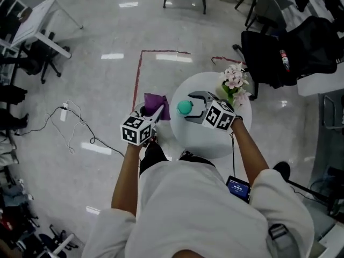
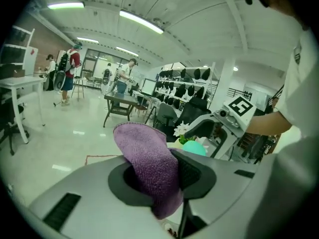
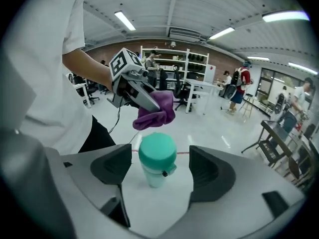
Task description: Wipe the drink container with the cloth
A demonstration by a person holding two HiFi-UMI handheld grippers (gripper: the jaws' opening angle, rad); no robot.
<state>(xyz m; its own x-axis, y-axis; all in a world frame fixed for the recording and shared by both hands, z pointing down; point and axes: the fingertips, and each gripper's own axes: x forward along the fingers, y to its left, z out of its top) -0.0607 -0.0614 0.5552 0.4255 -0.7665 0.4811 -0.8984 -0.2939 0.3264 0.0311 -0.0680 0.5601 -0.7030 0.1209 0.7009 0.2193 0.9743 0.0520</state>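
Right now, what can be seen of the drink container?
The drink container is a plastic-looking bottle: teal domed lid with a dark clasp at its rim, paler translucent body. It stands upright on the round white table, between the right gripper's open jaws, neither pad touching it. The purple cloth hangs apart from it.

the drink container (image 1: 185, 107) stands on the table (image 1: 207, 144) between the jaws of the right tool (image 3: 160, 167), cloth (image 1: 157, 105) to its left.

cloth (image 2: 147, 163): was purple fabric, fuzzy matt pile
drink container (image 3: 156, 162): looked like smooth mint plastic, satin
worktop (image 1: 205, 144): was smooth, white, faintly shiny
floor (image 1: 97, 101): was glossy, mirrored ceiling lights
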